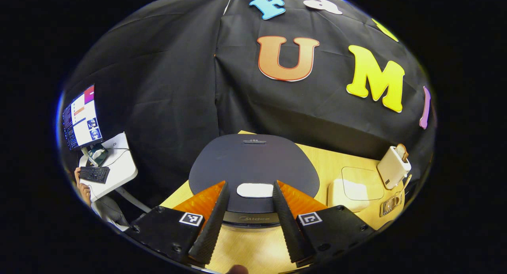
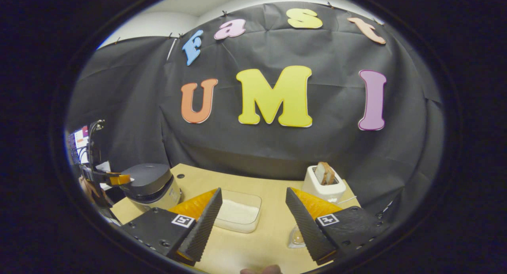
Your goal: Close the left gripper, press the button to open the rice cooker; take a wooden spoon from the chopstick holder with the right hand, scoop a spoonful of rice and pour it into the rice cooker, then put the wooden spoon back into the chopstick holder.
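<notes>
The rice cooker [image 1: 253,159] stands right in front of my left gripper [image 1: 250,183], its dark lid down. Its white button [image 1: 255,190] lies between the open fingers, a little beyond them, and nothing is held. In the right gripper view the cooker [image 2: 152,187] is at the far left with the left gripper [image 2: 119,179] over its front edge. My right gripper [image 2: 253,191] is open and empty above the table. A clear box of rice [image 2: 239,214] lies ahead of it. The clear chopstick holder [image 2: 296,236] is half hidden behind the right finger [image 2: 307,222]; the holder [image 1: 391,204] is also at the table's right edge.
A white toaster [image 2: 323,183] holding a slice of bread stands at the back right of the wooden table [image 2: 273,195]. The rice box [image 1: 356,187] sits between the cooker and the toaster [image 1: 392,167]. Off the table to the left are a monitor [image 1: 81,117], a keyboard [image 1: 94,174] and a person's hand [image 1: 84,190].
</notes>
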`<action>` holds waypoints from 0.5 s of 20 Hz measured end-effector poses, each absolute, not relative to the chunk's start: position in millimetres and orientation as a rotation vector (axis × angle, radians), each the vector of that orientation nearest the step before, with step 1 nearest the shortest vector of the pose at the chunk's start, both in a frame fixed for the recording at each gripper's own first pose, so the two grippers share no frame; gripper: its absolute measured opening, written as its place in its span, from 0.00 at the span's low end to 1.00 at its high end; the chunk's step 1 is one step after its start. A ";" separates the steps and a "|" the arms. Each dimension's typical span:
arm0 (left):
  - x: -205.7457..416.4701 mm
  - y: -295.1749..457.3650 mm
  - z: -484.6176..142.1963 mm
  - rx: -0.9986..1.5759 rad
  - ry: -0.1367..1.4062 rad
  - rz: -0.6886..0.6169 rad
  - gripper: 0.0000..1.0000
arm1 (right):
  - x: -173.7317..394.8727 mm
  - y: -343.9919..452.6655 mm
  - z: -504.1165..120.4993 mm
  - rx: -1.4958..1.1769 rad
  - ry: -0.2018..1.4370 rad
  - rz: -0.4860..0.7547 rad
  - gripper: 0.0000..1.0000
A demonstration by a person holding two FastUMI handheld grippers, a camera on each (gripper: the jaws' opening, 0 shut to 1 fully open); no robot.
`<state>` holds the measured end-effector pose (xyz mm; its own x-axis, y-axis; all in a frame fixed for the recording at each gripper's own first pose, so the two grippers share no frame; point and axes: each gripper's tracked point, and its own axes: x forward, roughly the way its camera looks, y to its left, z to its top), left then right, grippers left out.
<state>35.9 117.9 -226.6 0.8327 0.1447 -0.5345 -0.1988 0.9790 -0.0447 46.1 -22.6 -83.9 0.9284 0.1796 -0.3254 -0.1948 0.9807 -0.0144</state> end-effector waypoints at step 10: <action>31.0 115.8 -247.5 -0.055 0.520 0.204 0.72 | 34.8 -20.9 -91.8 -0.030 0.354 0.183 0.96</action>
